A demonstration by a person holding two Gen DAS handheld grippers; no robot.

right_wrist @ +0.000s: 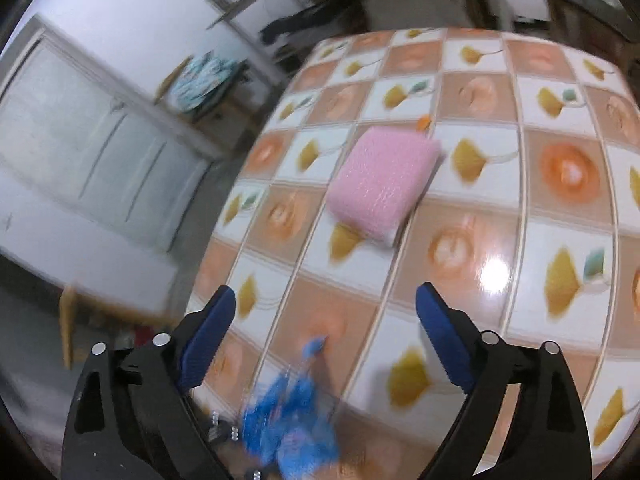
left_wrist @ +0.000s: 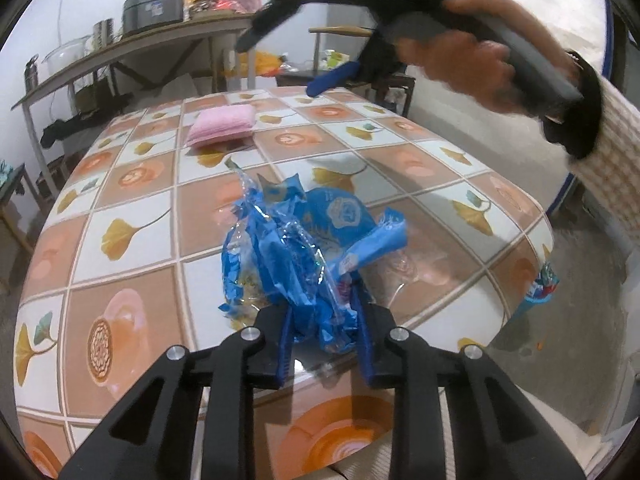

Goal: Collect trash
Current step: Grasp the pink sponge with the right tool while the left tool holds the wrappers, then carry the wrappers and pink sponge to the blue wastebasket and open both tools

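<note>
A bunch of crumpled blue plastic wrappers (left_wrist: 308, 252) sits between the fingers of my left gripper (left_wrist: 326, 320), which is shut on it just above the tiled table (left_wrist: 132, 208). The wrappers also show blurred at the bottom of the right wrist view (right_wrist: 288, 440). My right gripper (right_wrist: 326, 300) is open and empty above the table, and it shows in the left wrist view (left_wrist: 276, 60) held high by a hand. A pink sponge (left_wrist: 222, 124) lies further back on the table; in the right wrist view it (right_wrist: 380, 180) is ahead of the open fingers.
A shelf (left_wrist: 132, 40) with a grey pot and jars stands behind the table. Another blue wrapper (left_wrist: 542, 284) hangs off the table's right edge. A white cabinet (right_wrist: 88, 152) stands left of the table. The right wrist view is motion-blurred.
</note>
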